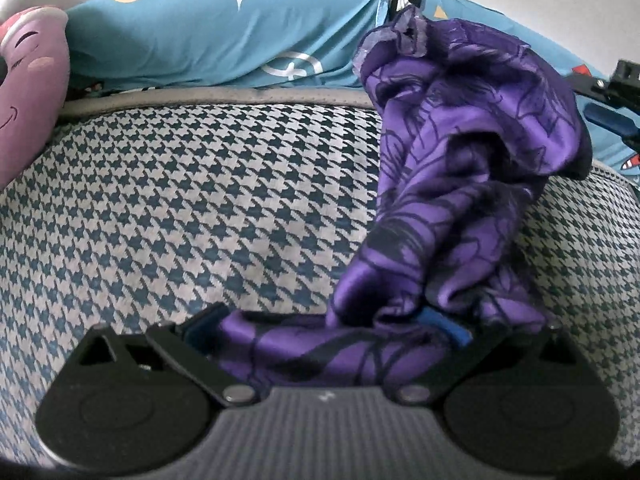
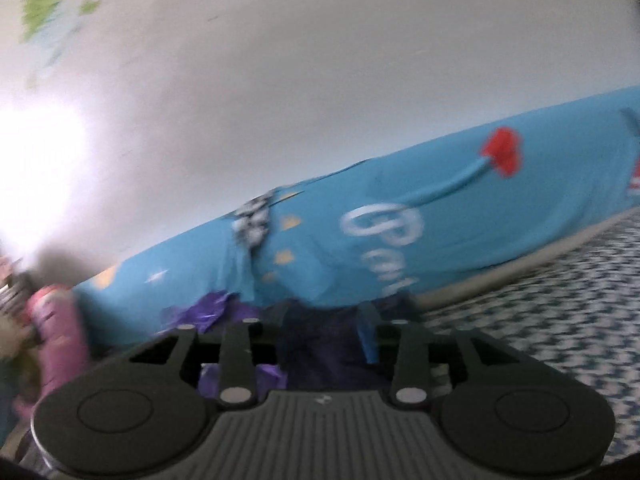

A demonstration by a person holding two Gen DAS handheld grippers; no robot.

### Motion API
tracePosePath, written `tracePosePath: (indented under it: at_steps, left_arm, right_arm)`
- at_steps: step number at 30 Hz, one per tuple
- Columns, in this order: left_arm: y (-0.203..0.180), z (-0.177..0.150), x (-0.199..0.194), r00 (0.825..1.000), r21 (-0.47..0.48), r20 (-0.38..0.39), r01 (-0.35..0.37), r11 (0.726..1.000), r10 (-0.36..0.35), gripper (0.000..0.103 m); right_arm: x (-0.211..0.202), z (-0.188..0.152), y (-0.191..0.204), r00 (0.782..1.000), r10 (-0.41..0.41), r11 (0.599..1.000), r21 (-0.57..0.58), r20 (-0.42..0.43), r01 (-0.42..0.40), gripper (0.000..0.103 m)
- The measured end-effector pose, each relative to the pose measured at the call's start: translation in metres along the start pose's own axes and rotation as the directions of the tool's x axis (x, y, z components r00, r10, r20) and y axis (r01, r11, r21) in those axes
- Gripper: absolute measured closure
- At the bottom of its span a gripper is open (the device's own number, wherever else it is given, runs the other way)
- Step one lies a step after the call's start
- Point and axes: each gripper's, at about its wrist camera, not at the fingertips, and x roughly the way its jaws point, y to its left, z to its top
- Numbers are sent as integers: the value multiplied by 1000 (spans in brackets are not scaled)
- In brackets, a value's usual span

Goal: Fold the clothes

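Purple patterned cloth [image 1: 460,184] rises in a crumpled, twisted column above a blue-and-white houndstooth bed [image 1: 180,200]. Its lower end is bunched between the left tongs [image 1: 324,332], whose blue-padded fingers stand wide apart, so whether they pinch it cannot be told. In the blurred right wrist view, the right tongs [image 2: 320,336] are partly parted with dark purple fabric between the fingers; the grip is unclear. Behind lies a turquoise printed bedsheet [image 1: 200,32], and a pink plush toy [image 1: 28,88] sits at the left edge.
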Motion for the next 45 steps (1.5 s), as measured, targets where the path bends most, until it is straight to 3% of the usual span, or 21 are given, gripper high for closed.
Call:
tracePosePath:
  at_steps: [3,4,10,13,14,16,17,18,22,26,27,30,36,42,45]
  left_arm:
    - [5,1,-1,1000,-15,-4,2,1000,-2,0]
    - [7,2,0,1000,-21,-6,3,1000,-3,0]
    - [9,4,1,1000,-44,-11,-12,999,12,0]
    - [9,3,0,1000,-45,-13,-14,999,14,0]
    - [9,3,0,1000,-44,-10,-16,999,16,0]
    - [10,3,-2,1000,-41,2,-29,999,29,0]
    - [11,4,-3,999,-40,12,-40,998,40,0]
    - [13,6,-6,998,-47,31,-59,997,60,0]
    - [35,19,-22,981,-122,115,-141,982,155,0]
    - [64,32,-35,965,-226,152,-174,958,211,0]
    - [70,34,-38,962,-246,158,-180,953,222,0]
    - [86,37,-44,954,-297,170,-190,936,248,0]
    - [88,39,-49,966,-309,172,-134,942,194,0]
    - [78,37,-48,980,-270,171,-56,961,105,0]
    - [72,37,-36,989,-268,137,-9,963,47,0]
  right_arm:
    - [0,-7,10,999,21,997,-75,-27,-23,37]
    - [0,-10,13,999,28,994,-100,-36,-31,35]
    - [4,-21,18,992,79,979,-180,-94,-95,28]
    - [11,-33,22,996,26,968,-245,-87,-46,28]
    - [15,-36,23,996,15,967,-253,-88,-37,31]
    - [21,-41,26,995,11,966,-257,-101,-37,55]
    - [24,-42,27,994,14,966,-256,-111,-42,75]
    - [26,-43,29,992,25,966,-252,-120,-55,88]
    - [23,-46,45,971,178,954,-216,-156,-210,89]
    - [15,-60,79,915,329,885,-262,-232,-385,89]
    - [13,-64,87,901,353,864,-282,-252,-417,89]
    - [11,-80,100,887,353,838,-320,-299,-441,88]
    - [8,-101,111,866,354,823,-322,-354,-468,88]
    - [6,-112,120,831,360,765,-375,-425,-524,88]
    - [1,-108,117,828,357,746,-401,-433,-531,87]
